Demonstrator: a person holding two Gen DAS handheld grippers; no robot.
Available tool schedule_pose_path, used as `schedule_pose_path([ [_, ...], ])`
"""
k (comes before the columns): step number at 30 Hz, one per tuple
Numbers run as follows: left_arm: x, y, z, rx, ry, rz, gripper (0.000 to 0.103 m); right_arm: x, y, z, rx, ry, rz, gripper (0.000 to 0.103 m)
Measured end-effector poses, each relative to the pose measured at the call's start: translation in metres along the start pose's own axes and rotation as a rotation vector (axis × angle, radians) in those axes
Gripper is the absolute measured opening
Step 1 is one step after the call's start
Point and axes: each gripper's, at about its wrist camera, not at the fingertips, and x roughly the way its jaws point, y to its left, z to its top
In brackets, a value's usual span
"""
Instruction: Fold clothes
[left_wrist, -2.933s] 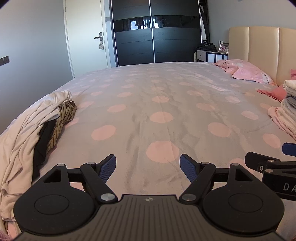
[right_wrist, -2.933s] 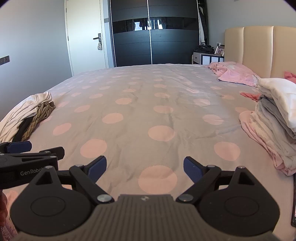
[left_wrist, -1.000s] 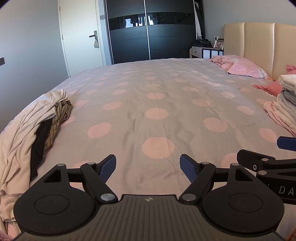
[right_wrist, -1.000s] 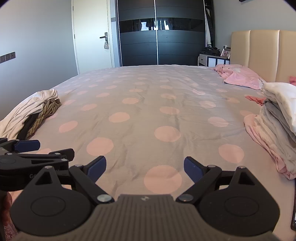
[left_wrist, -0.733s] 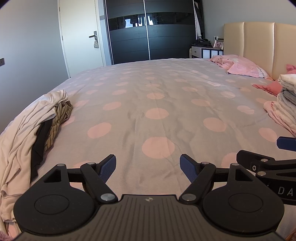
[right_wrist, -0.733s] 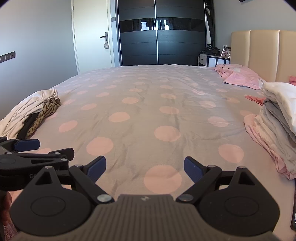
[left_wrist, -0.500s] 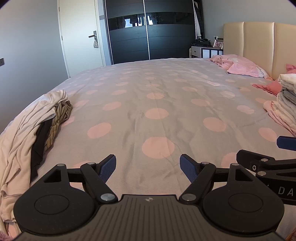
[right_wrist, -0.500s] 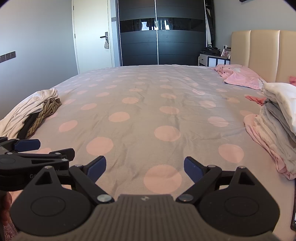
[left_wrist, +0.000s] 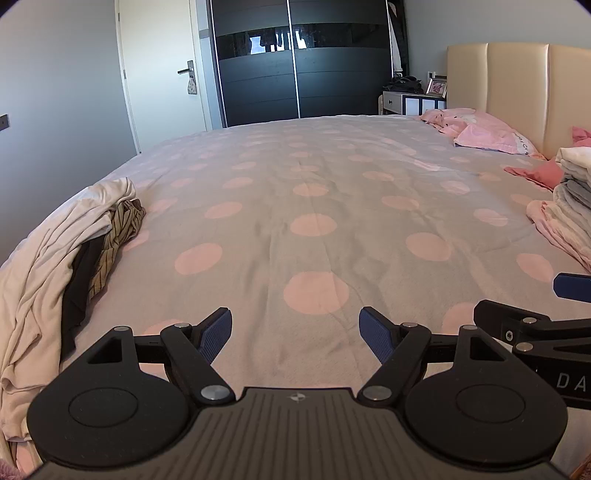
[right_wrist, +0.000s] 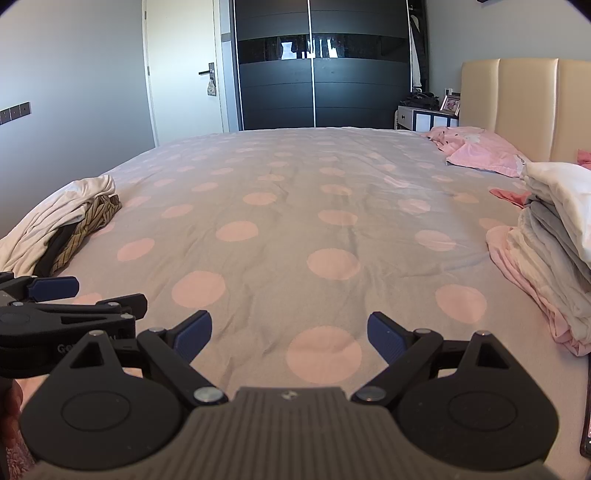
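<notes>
Leftward, unfolded clothes (left_wrist: 66, 251) lie beside left claw (left_wrist: 295, 334)

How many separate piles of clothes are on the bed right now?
2. An unfolded heap lies at the bed's left edge; a folded stack sits at the right edge, near the headboard. Loose pink cloth beyond the stack may be more laundry; I cannot tell.

I am in a bedroom of a home. Before me lies a wide bed (left_wrist: 314, 206) with a padded headboard (left_wrist: 517, 96), a pink pillow (left_wrist: 487, 134) at its far right corner, a dark sliding wardrobe (left_wrist: 303, 62), a white door (left_wrist: 162, 70) and a nightstand (left_wrist: 410, 101).
</notes>
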Motion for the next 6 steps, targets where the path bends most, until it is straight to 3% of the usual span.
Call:
schedule_pose_path([
  [6,-0.0012,0.0015,-0.0004,-0.002,-0.010,-0.005,0.075,0.0004,0.0007,-0.0003,-0.003,0.003,0.000,0.093],
])
